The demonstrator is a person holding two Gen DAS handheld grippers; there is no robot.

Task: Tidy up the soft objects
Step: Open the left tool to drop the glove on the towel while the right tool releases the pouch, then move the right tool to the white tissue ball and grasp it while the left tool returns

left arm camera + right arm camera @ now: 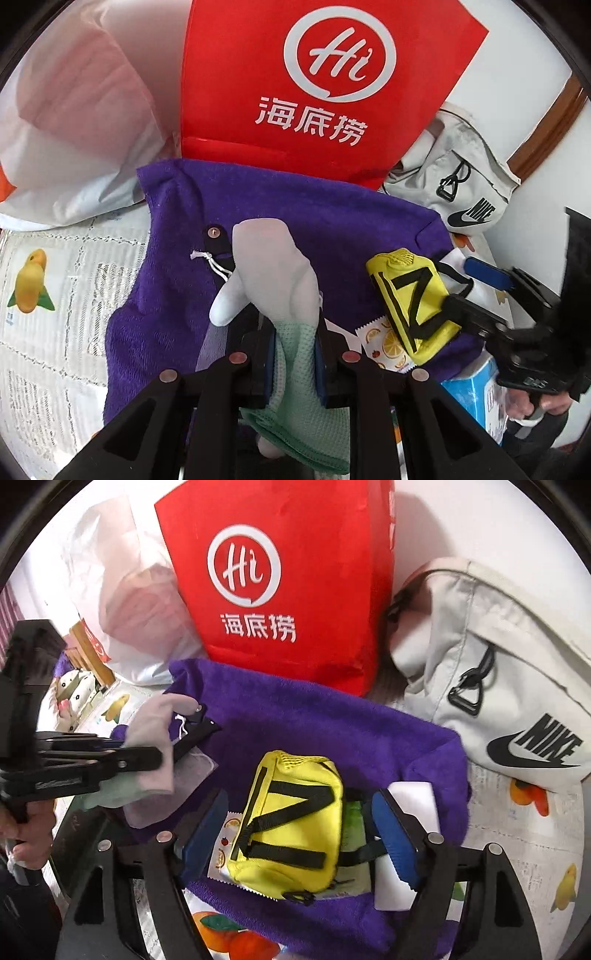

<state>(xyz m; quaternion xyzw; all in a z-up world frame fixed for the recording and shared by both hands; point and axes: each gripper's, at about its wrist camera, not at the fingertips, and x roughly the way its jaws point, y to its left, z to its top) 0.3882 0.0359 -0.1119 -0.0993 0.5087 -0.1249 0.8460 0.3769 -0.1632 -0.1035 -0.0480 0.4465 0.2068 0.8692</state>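
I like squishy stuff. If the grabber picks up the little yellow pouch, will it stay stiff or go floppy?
Probably squishy: the yellow pouch looks like soft fabric with rounded, puffy sides. It likely dents between the open right gripper's pads rather than slipping. It seems light too, resting on the purple towel without sinking in much.

Purple towel: plush, fuzzy terry cloth, matt. Yellow pouch: smooth woven fabric with black webbing straps (mesh patch at 12 o'clock edge). Sock: soft knit, waffle-textured green cuff. Red bag: matt, creased. Grey sling bag at 2 o'clock: smooth canvas-like cloth. Tablecloth: lace-patterned.
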